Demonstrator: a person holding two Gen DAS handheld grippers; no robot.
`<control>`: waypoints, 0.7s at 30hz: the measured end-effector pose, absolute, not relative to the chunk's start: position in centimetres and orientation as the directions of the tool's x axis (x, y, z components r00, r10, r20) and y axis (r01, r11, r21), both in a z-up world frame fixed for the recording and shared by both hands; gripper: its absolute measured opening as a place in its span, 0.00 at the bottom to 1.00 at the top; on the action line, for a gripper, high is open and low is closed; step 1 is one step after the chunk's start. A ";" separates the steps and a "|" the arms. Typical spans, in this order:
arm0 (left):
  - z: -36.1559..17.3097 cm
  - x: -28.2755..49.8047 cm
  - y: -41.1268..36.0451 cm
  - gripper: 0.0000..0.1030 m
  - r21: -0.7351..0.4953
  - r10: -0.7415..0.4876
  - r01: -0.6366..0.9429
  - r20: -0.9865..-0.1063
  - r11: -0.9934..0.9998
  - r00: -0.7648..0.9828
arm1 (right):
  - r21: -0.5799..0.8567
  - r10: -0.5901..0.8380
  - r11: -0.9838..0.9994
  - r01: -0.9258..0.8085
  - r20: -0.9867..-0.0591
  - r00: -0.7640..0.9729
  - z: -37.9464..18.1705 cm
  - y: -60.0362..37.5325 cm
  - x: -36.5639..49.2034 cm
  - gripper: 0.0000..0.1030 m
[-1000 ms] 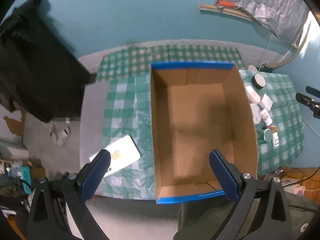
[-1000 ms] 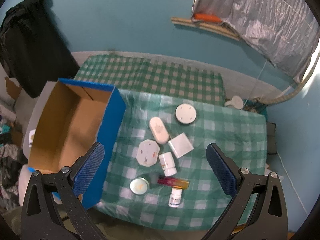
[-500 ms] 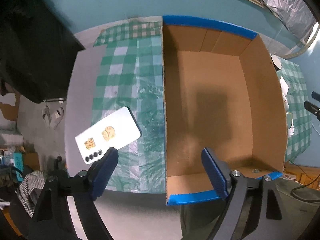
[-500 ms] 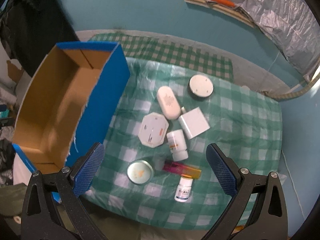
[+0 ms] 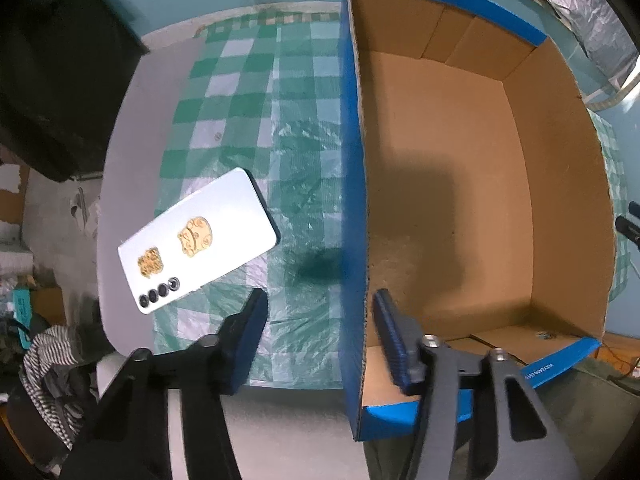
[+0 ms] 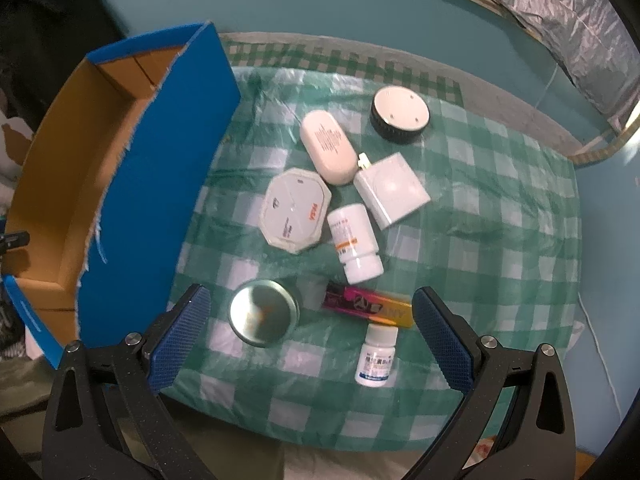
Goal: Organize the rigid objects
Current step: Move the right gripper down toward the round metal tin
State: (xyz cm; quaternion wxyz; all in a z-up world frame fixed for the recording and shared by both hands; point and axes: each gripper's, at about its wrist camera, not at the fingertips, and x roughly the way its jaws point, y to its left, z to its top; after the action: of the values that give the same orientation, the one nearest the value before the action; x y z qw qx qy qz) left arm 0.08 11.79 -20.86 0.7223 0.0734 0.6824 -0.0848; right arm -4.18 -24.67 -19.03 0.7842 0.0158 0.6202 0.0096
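Both hand-held grippers lower than a second ago. Left hand-held gripper (image 5: 320,312) closing astride the box (image 5: 356,184) wall, not yet pinching. Right hand-held gripper (image 6: 310,324) spread above the tin (image 6: 264,313). Box empty; bottles (image 6: 354,240), cases all left on desk (image 6: 500,208).

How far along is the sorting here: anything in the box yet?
Nothing is packed: the cardboard box is empty. In hand: the left gripper is closing astride the box's blue side wall, pads not yet touching; the right gripper, open and empty, hovers over the round tin. Left: bottles, cases and the phone all remain on the tablecloth.
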 end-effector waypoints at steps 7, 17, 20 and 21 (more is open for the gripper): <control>-21.5 -0.1 11.5 0.21 -0.016 -0.028 0.235 -0.999 0.972 0.046 | 0.027 0.026 1.000 -0.001 -0.976 0.217 -20.0 -24.6 -4.7 0.98; -21.6 -0.2 9.9 0.06 0.013 0.002 0.285 -0.999 0.958 0.038 | 0.042 0.043 0.999 -0.010 -0.983 0.176 -21.2 -24.1 -4.7 0.93; -21.8 -0.1 10.0 0.06 0.016 0.005 0.280 -0.999 0.960 0.037 | 0.042 0.046 0.999 -0.025 -0.984 0.170 -21.5 -23.7 -4.6 0.92; -22.0 0.1 10.2 0.06 0.015 0.006 0.273 -0.999 0.962 0.034 | 0.040 0.045 0.999 -0.033 -0.984 0.170 -21.6 -23.4 -4.5 0.92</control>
State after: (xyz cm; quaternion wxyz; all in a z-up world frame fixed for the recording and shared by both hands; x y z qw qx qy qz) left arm 0.11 10.16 -21.96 0.7121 0.1011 0.6885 -0.0937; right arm -4.53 -23.43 -21.65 0.7648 0.0047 0.6437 0.0257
